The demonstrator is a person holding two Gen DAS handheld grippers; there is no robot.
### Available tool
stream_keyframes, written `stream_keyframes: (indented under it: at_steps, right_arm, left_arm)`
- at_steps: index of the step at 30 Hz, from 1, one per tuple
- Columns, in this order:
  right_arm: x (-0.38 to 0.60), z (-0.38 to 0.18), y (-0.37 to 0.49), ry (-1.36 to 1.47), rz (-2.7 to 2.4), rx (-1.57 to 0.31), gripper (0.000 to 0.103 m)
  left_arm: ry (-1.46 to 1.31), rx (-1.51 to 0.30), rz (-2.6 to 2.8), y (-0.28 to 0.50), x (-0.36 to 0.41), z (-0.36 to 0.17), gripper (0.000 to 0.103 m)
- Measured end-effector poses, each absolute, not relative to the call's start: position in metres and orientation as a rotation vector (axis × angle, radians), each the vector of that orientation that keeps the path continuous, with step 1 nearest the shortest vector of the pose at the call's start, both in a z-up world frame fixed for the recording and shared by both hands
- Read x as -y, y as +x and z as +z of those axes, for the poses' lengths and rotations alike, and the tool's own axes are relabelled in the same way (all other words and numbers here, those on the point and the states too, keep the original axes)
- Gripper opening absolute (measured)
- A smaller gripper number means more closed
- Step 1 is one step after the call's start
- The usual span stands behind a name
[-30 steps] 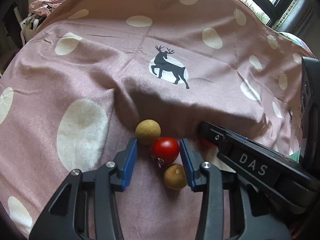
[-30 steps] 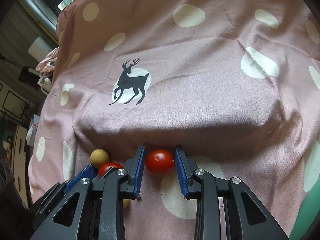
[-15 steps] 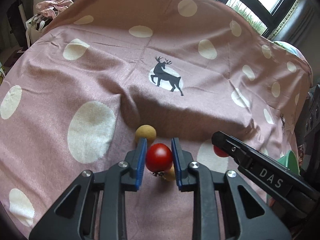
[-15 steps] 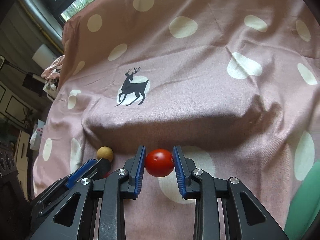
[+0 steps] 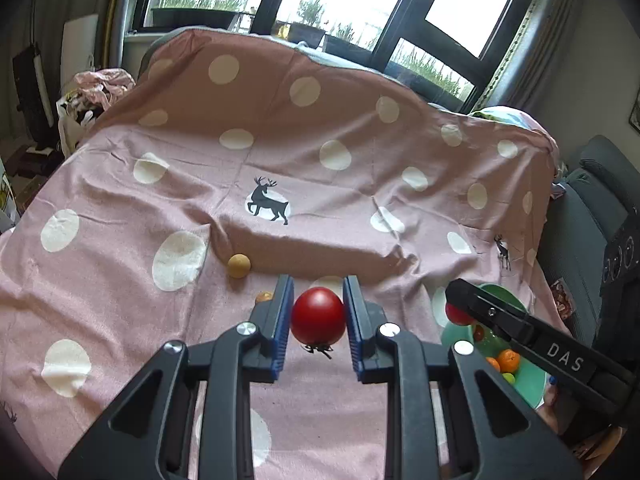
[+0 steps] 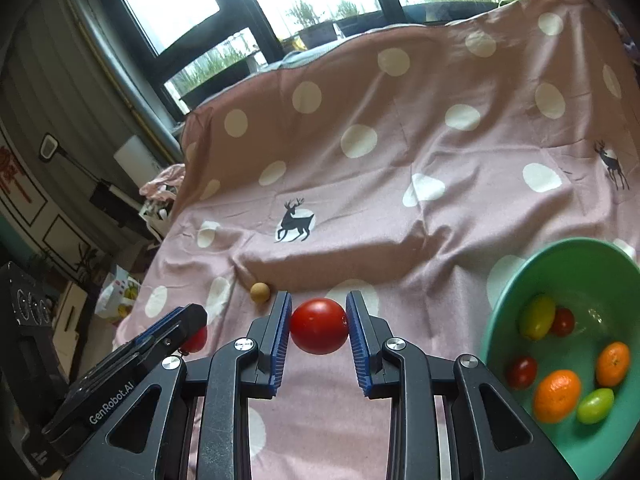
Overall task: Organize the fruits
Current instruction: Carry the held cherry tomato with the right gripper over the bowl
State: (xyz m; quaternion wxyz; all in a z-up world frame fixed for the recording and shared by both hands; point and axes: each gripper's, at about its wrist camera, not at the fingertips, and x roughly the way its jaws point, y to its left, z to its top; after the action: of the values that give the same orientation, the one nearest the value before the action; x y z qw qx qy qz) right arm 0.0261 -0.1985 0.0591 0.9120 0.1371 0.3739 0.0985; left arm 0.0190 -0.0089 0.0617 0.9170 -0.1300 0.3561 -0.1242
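My left tongs [image 5: 318, 312] now pinch a round red tomato [image 5: 318, 316], lifted clear of the pink polka-dot bedspread [image 5: 120, 280] where it sat a second ago. My right tongs [image 6: 318, 326] likewise pinch a second red tomato [image 6: 319, 326], also raised. Two small tan round fruits [image 5: 239, 266] remain on the cloth. The green plastic bowl [image 6: 520, 292], holding oranges and other fruit, waits just right: I judge both tomatoes go there next.

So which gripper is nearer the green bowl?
Right. The right gripper is beside the green bowl; the left gripper is farther, on the right one's other side.
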Motion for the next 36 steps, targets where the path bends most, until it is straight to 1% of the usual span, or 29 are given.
stream_keyframes:
  at_steps: [7, 15, 27, 36]
  right_arm:
    - [0.228, 0.080, -0.029, 0.284, 0.151, -0.655, 0.030]
    - [0.284, 0.089, -0.061, 0.337, 0.026, -0.543, 0.030]
    - [0.341, 0.080, -0.073, 0.410, -0.074, -0.531, 0.030]
    - [0.370, 0.062, -0.071, 0.477, -0.110, -0.582, 0.030]
  left_arm:
    - [-0.222, -0.610, -0.302, -0.029, 0.038, 0.095, 0.025]
    - [-0.167, -0.555, -0.379, -0.058, 0.085, 0.106, 0.025]
    - [-0.130, -0.589, -0.511, -0.069, 0.159, 0.100, 0.025]
    - [-0.120, -0.689, -0.571, -0.050, 0.195, 0.075, 0.025]
